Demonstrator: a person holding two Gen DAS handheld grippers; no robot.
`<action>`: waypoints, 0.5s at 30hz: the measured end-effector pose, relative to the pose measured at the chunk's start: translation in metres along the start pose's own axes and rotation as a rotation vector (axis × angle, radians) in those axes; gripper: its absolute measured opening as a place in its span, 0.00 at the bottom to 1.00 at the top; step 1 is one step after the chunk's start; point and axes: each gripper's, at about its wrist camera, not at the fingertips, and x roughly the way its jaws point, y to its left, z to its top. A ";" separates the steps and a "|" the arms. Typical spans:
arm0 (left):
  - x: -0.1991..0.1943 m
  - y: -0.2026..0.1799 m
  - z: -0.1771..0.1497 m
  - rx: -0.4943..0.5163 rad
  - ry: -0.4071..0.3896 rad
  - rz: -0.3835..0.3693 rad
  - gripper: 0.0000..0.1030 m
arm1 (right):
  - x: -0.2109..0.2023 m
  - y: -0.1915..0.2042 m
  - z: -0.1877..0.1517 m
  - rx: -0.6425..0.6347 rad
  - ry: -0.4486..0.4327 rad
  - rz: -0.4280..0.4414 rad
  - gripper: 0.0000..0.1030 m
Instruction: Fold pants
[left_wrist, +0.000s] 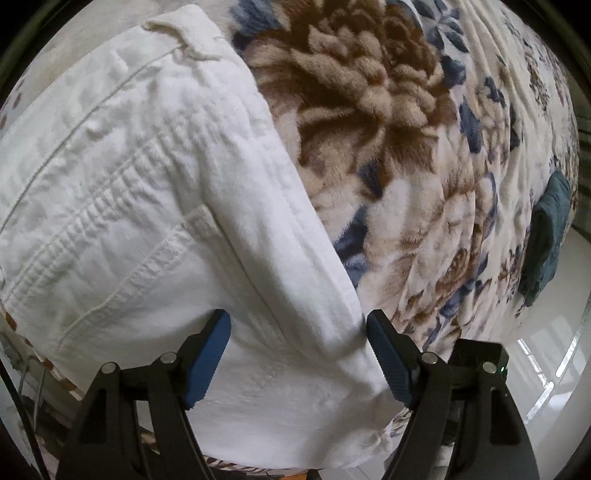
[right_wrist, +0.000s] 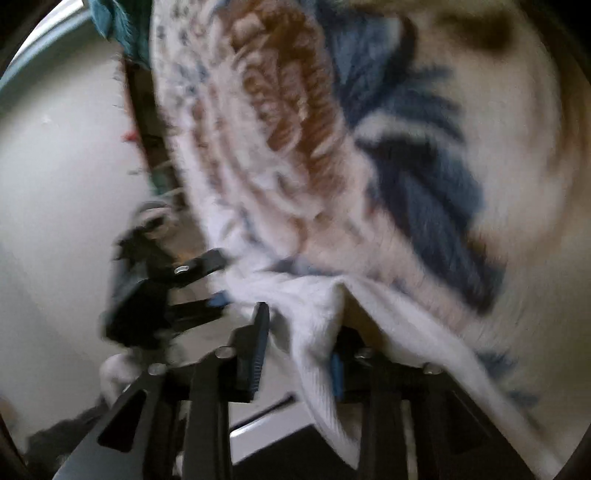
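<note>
White pants stretching ahead-left from wide left gripper; right gripper narrowed around their edge.

pants: white woven cotton-looking cloth, matt, wrinkling, stitched seams showing
blanket: plush fleece, looking fuzzy
gripper pads: blue ribbed plastic, matt
floor: glossy, reflecting light

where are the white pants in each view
Left wrist view: the white pants fill the left and centre, running down between the open left tongs.
Right wrist view: only a white fold, blurred, at lower centre, between the right tongs.
Shared landmark: the floral blanket under the pants.
</note>
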 end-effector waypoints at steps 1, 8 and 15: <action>-0.001 0.002 0.002 -0.008 0.000 -0.002 0.73 | -0.015 0.001 0.006 0.010 -0.044 -0.033 0.13; -0.019 0.012 0.003 0.000 -0.012 0.002 0.73 | -0.088 0.026 -0.013 -0.077 -0.216 -0.162 0.15; -0.022 -0.015 -0.021 0.133 -0.043 0.067 0.73 | -0.016 0.069 -0.067 -0.305 0.029 -0.435 0.40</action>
